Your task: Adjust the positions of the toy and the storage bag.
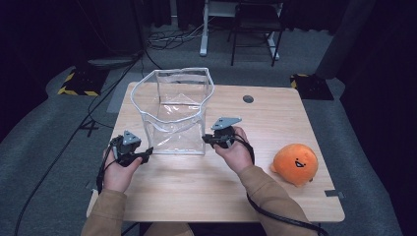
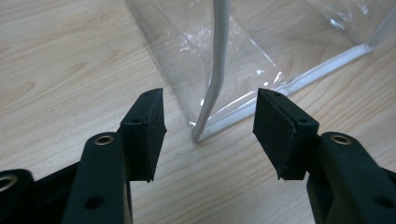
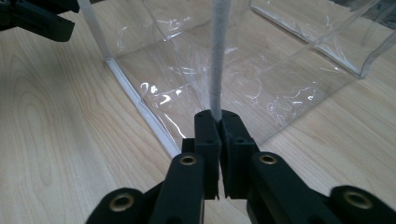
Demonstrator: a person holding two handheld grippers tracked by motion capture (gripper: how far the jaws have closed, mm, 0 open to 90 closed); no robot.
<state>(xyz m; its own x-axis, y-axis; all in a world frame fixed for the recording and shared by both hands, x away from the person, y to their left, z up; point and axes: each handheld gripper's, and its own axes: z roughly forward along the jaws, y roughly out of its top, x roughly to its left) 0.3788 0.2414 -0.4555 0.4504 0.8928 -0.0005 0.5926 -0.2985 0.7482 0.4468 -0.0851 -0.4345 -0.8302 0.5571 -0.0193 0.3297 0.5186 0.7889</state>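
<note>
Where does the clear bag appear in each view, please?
High view: the clear bag stands upright at the table's middle, between the two grippers.
Left gripper view: its bottom corner with white edging lies ahead, between the open jaws, untouched.
Right gripper view: it spreads across the top; the right gripper is shut on its white corner edge.
Shared landmark: the white edging.

Table (image 1: 196,191) evenly lit, surroundings dark; glare on clear plastic bag (image 3: 261,79).

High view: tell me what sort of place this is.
Probably a recording studio or lab. A lone wooden table stands on grey carpet, with black curtains behind, loose cables across the floor and hazard-striped stand bases at the sides.
</note>
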